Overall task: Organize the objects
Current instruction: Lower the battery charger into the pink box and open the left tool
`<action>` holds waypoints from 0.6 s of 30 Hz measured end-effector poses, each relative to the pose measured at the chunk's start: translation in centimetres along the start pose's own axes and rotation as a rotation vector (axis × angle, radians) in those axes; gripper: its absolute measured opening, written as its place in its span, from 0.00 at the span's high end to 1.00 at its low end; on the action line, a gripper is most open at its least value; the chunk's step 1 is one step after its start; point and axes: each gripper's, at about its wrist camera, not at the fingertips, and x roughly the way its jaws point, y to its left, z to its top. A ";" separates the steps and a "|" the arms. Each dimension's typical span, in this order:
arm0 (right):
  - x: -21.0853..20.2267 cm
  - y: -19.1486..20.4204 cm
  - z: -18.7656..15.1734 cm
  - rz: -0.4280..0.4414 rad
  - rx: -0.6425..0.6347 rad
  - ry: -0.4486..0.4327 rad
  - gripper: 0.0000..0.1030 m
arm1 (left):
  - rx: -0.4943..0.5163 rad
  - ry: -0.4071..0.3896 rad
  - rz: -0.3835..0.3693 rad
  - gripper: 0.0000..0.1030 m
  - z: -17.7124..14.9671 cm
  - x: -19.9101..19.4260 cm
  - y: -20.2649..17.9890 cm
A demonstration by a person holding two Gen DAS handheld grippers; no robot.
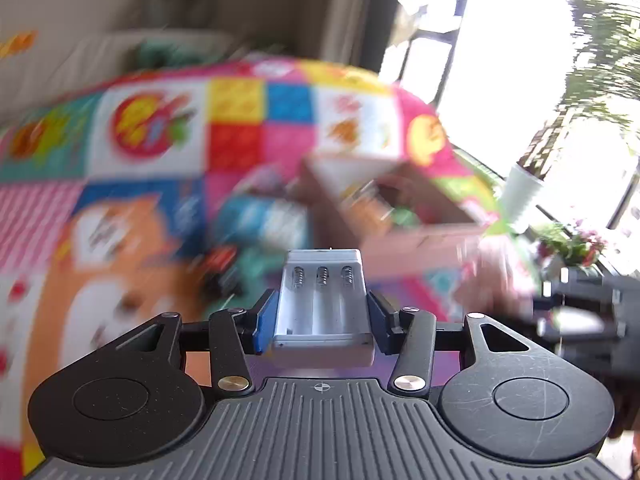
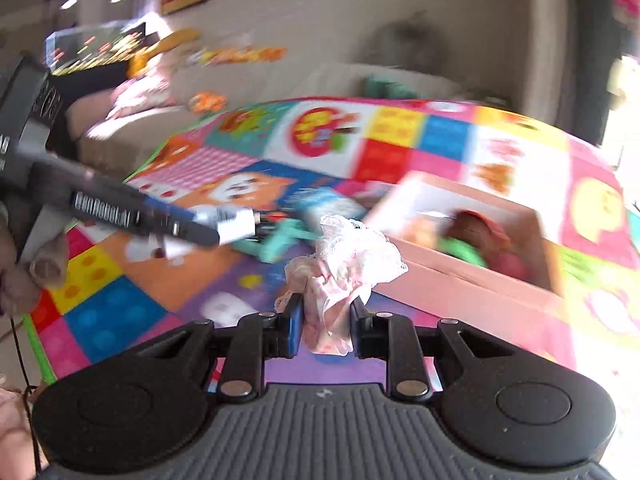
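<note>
— Battery holder point(image 1: 323, 312), grey, sits at lower centre, clamped between the left tongs point(image 1: 322, 322); pink box point(image 1: 404, 220) lies right of centre on the play mat point(image 1: 160, 120).
— Right tongs point(image 2: 325, 322)?
— Clenched on a pink lacy cloth point(image 2: 344, 264); box beyond, at right.

No legible text anywhere.
</note>
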 end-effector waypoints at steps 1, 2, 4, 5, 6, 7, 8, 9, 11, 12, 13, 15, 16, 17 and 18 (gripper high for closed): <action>-0.7 -0.9 -0.5 -0.023 0.026 -0.012 0.78 | 0.016 -0.022 -0.010 0.49 1.1 0.9 -1.1; -1.3 -1.8 -1.0 -0.044 0.054 -0.023 0.78 | 0.020 -0.044 -0.019 0.49 2.2 2.0 -2.2; -1.9 -3.5 -1.9 -0.074 0.112 -0.040 0.78 | -0.008 -0.073 -0.052 0.49 4.3 4.9 -4.3; -2.0 -4.2 -2.2 -0.085 0.139 -0.046 0.78 | -0.042 -0.081 -0.084 0.49 5.1 6.6 -5.2; -2.1 -4.8 -2.6 -0.091 0.162 -0.051 0.78 | -0.085 -0.085 -0.126 0.49 5.7 8.4 -6.0; -2.1 -5.2 -2.9 -0.095 0.180 -0.057 0.78 | -0.130 -0.084 -0.168 0.49 6.2 10.1 -6.7; -2.2 -5.6 -3.3 -0.099 0.194 -0.062 0.78 | -0.176 -0.080 -0.198 0.49 6.5 12.1 -7.5; -2.2 -5.9 -3.6 -0.100 0.207 -0.065 0.78 | -0.211 -0.072 -0.209 0.49 6.7 14.0 -8.2; -2.3 -6.5 -4.4 -0.098 0.232 -0.069 0.78 | -0.222 -0.033 -0.186 0.49 6.8 17.3 -9.5; -2.3 -6.7 -4.7 -0.097 0.245 -0.067 0.78 | -0.210 -0.003 -0.159 0.49 6.7 18.5 -10.1; -2.2 -7.0 -4.9 -0.098 0.259 -0.063 0.78 | -0.202 0.025 -0.139 0.51 6.5 19.4 -10.5; -2.2 -7.6 -5.4 -0.099 0.281 -0.053 0.78 | -0.232 0.050 -0.133 0.53 5.9 20.0 -10.2; -2.1 -7.9 -5.6 -0.103 0.290 -0.050 0.78 | -0.250 0.039 -0.143 0.53 5.7 19.8 -9.9; -2.1 -8.1 -5.8 -0.107 0.297 -0.045 0.78 | -0.260 0.022 -0.142 0.53 5.6 19.4 -9.4; -2.0 -8.4 -6.0 -0.109 0.304 -0.040 0.78 | -0.270 0.001 -0.138 0.53 5.6 18.7 -8.7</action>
